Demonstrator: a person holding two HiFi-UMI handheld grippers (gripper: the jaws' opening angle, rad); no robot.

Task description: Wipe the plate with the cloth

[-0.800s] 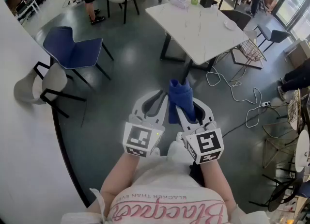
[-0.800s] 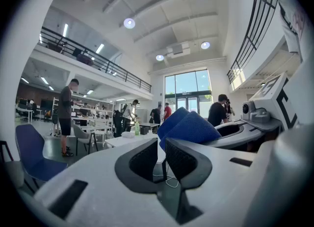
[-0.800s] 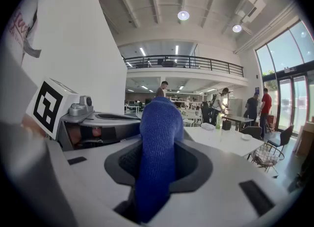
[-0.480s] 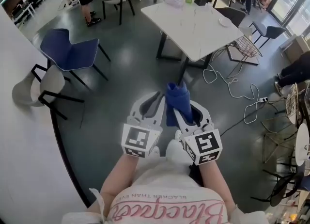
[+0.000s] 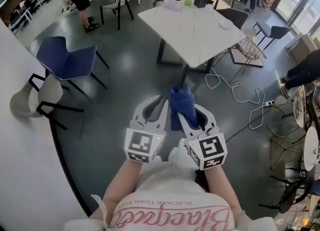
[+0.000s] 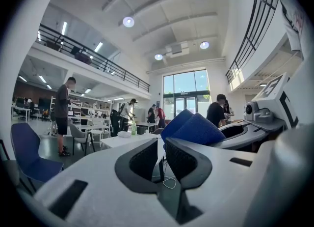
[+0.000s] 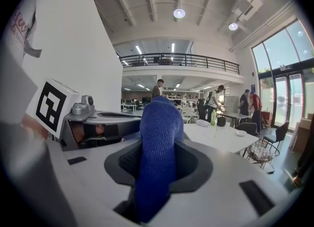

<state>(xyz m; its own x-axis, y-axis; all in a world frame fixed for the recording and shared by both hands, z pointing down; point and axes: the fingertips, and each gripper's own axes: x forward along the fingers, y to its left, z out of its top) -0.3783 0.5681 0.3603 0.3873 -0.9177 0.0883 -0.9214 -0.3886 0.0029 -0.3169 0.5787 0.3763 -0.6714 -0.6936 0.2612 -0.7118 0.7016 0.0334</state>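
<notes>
One blue cloth [image 7: 158, 123], seemingly soft and light, sat pinched mid-fold between the right gripper [image 7: 159, 164] fingers; the left gripper [image 6: 160, 158] fingers stood barely apart, empty.

Cloth [image 5: 181, 106] in right tool [image 5: 194, 118]; table [image 5: 195, 30] ahead; chair [image 5: 70, 57] left.

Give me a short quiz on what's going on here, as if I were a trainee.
1. True or false: the right hand-held gripper is clamped on a blue cloth.
2. The top of the nearest table is: A black, B white, C red.
3. Fill in: between the jaws of the left hand-held gripper there is ____.
Key: 1 true; 2 B; 3 nothing.
</notes>
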